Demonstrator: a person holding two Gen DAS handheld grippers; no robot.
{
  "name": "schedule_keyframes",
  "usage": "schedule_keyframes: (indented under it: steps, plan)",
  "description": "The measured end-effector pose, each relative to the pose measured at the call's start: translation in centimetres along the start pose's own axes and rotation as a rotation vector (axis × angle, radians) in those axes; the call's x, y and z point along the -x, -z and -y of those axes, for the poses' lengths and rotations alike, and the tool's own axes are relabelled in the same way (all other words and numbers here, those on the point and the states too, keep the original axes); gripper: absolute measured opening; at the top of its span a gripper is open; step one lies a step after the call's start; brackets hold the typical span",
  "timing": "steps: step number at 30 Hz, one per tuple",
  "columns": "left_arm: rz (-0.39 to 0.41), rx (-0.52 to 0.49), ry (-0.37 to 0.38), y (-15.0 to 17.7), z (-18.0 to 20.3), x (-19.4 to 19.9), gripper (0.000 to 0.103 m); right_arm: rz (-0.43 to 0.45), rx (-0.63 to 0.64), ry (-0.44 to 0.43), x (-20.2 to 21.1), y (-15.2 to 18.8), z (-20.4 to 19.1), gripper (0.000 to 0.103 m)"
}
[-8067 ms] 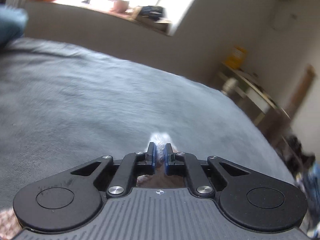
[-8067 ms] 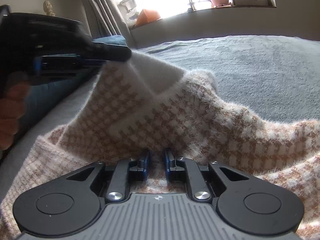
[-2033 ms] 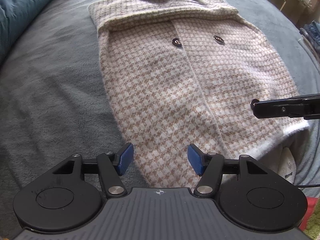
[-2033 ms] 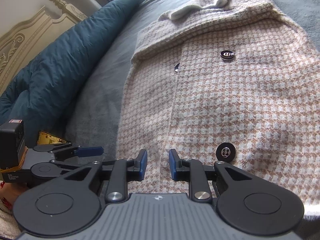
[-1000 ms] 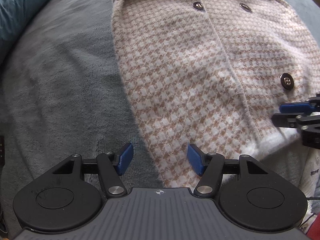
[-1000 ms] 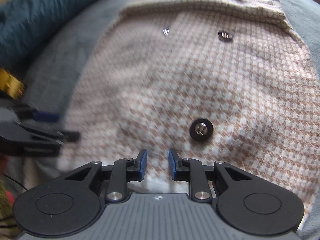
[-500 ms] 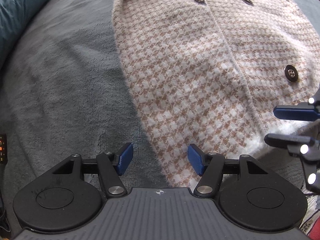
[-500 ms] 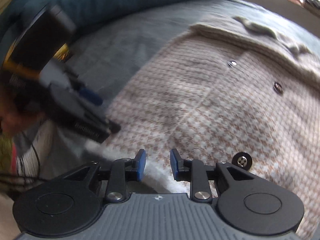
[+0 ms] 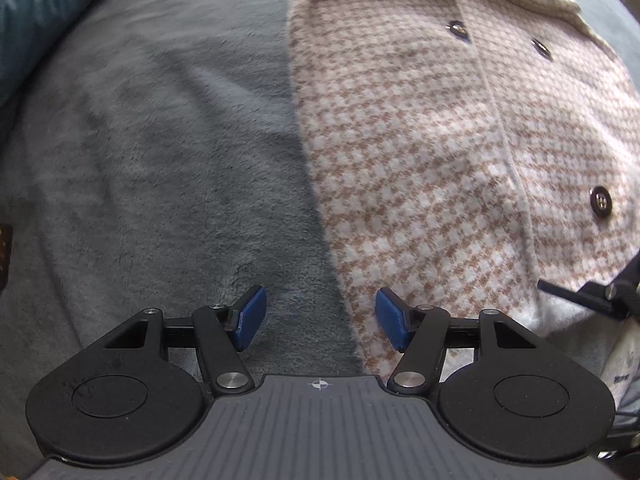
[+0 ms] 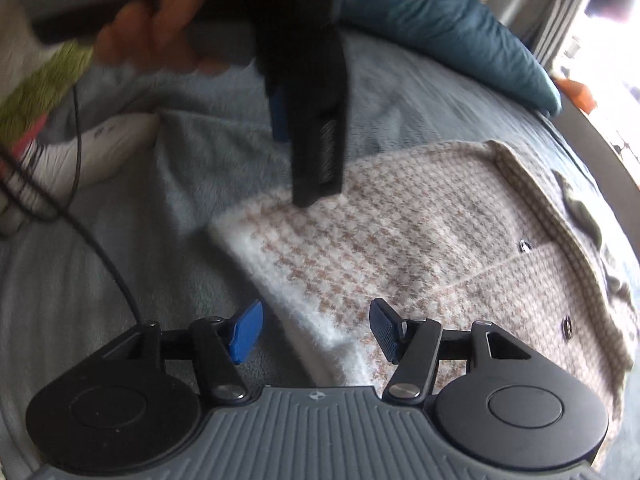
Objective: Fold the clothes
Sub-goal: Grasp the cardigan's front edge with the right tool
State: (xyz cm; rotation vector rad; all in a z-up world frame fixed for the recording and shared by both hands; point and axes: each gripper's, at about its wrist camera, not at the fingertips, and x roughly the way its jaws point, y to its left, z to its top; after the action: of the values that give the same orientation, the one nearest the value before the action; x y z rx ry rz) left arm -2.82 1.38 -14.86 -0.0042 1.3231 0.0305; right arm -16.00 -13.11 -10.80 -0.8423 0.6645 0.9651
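Observation:
A beige-and-white houndstooth coat with dark buttons lies flat on a grey blanket. My left gripper points steeply down and stands open over the coat's left edge. Its left pad is over blanket and its right pad over cloth. My right gripper hovers at the coat's white bottom hem. Its jaws are opening, and the hem lies between them unpressed. The left gripper's fingers hang over the coat just ahead, held by a hand.
A teal duvet lies along the far side of the bed. A white padded object and a black cable sit at the bed's near corner. A bright window is at the upper right.
The right gripper has rolled round and slid along the hem, and its jaws have spread wide. The left gripper has shifted left, so the coat's edge now runs between its pads.

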Motion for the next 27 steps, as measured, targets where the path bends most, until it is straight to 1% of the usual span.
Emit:
schedule_keyframes:
  steps: [3, 4, 6, 7, 9, 13, 14, 15, 18, 20, 27]
  plan:
    - [-0.023, 0.032, 0.007, -0.1, -0.2, -0.6, 0.061, 0.015, 0.125, 0.033, -0.8, 0.1, -1.6, 0.061]
    - [-0.02, 0.025, 0.004, -0.1, 0.0, -0.6, 0.061, 0.015, 0.171, 0.057, -1.3, 0.2, -2.1, 0.061]
    - [-0.012, 0.004, 0.0, -0.1, 0.3, -0.5, 0.061, 0.013, 0.248, 0.107, -2.1, 0.4, -2.9, 0.056]
    - [-0.01, -0.004, -0.002, -0.1, 0.5, -0.5, 0.061, 0.014, 0.271, 0.116, -2.3, 0.4, -3.1, 0.055]
    - [-0.006, -0.016, -0.006, -0.1, 0.7, -0.4, 0.061, 0.018, 0.317, 0.133, -2.7, 0.5, -3.7, 0.046]
    - [-0.002, -0.02, -0.014, -0.2, 0.8, -0.5, 0.061, 0.038, 0.423, 0.16, -3.0, 0.9, -5.0, 0.037]
    - [0.0, -0.023, -0.015, -0.1, 0.8, -0.5, 0.061, 0.041, 0.441, 0.163, -3.1, 1.0, -5.1, 0.03]
    - [0.002, -0.027, -0.017, 0.0, 0.8, -0.5, 0.061, 0.042, 0.441, 0.167, -3.2, 1.0, -5.1, 0.022]
    - [0.01, -0.038, -0.023, 0.0, 1.0, -0.4, 0.061, 0.046, 0.408, 0.18, -3.2, 0.7, -4.6, 0.012]
    - [0.013, -0.043, -0.028, 0.1, 1.2, -0.3, 0.061, 0.046, 0.392, 0.182, -3.1, 0.6, -4.4, 0.012]
    - [0.02, -0.054, -0.04, 0.3, 1.8, 0.4, 0.061, 0.043, 0.403, 0.188, -3.4, 0.6, -4.7, 0.013]
